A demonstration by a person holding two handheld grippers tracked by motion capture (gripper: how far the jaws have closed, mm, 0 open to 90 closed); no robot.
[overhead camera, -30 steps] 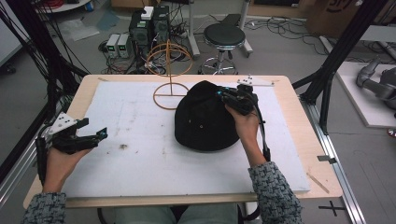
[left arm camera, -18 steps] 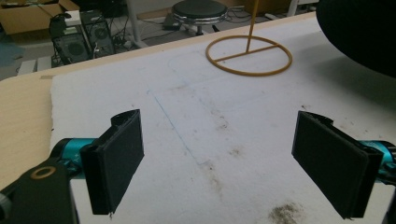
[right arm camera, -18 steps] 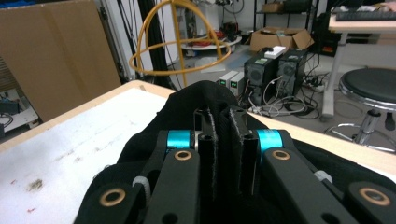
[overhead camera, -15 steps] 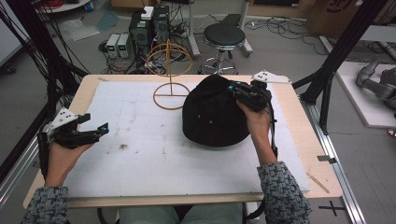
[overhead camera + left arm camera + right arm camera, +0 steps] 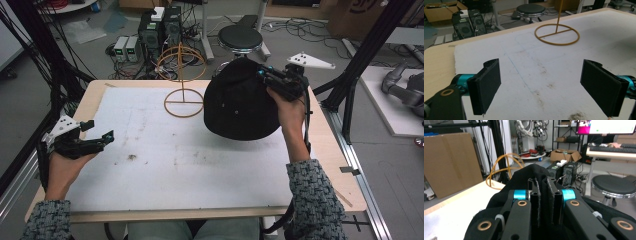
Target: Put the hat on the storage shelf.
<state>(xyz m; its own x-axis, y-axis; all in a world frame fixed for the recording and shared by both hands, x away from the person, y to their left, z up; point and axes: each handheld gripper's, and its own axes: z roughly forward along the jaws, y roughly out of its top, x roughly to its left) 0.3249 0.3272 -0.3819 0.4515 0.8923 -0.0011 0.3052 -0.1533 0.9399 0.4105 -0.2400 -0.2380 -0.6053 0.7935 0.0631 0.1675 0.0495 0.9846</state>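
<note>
A black cap (image 5: pixel 240 102) hangs in the air above the right part of the table, tilted, with my right gripper (image 5: pixel 267 77) shut on its edge. In the right gripper view the two jaws pinch a fold of the black cap (image 5: pixel 524 177) between them at my right gripper (image 5: pixel 544 195). A yellow wire stand (image 5: pixel 182 75) with a ring base and a round top rises just left of the cap. My left gripper (image 5: pixel 97 132) rests low at the table's left edge, open, with nothing between its pads (image 5: pixel 487 85).
A white mat (image 5: pixel 175 160) covers the wooden table (image 5: pixel 340 165). The wire stand's ring base (image 5: pixel 556 33) lies ahead of the left gripper. Behind the table stand a black stool (image 5: pixel 240 37) and computer cases (image 5: pixel 160 25). Black frame posts (image 5: pixel 365 55) flank the right side.
My right gripper has lifted the black cap off the mat and carried it up and toward the back right. The left gripper has stayed where it was.
</note>
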